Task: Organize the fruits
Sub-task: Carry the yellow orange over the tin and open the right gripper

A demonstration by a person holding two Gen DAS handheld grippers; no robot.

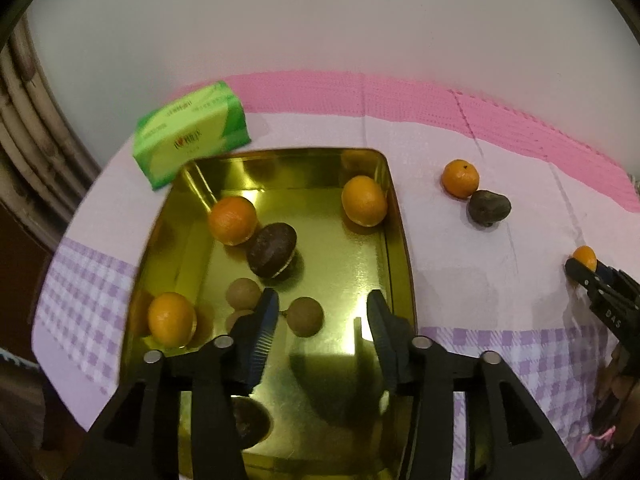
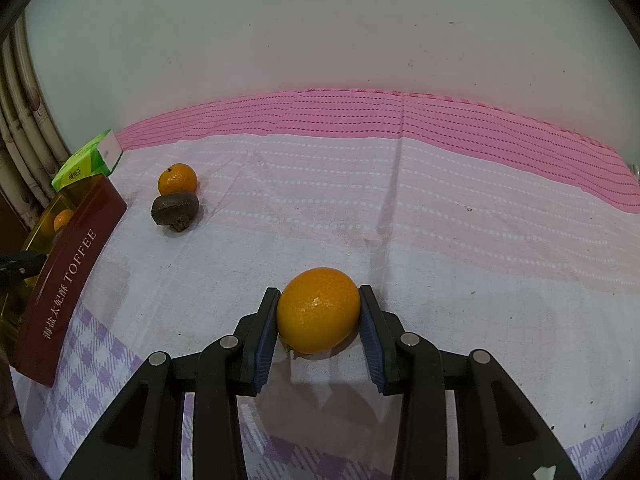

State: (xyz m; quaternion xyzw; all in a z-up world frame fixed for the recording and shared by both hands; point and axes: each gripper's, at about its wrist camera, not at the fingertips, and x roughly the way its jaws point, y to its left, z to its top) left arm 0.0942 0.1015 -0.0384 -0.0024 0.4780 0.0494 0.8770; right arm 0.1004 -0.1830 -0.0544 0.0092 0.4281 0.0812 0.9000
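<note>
My left gripper (image 1: 324, 316) hangs with its jaws apart over the shiny gold tin (image 1: 396, 216), and a small round brown fruit (image 1: 305, 316) lies loose in the tin between its ribbed blue pads. My right gripper (image 2: 319, 312) is clamped on a smooth, bumpy-skinned orange (image 2: 319, 310) resting on the soft checked cloth (image 2: 440, 216), far right of the tin.
</note>
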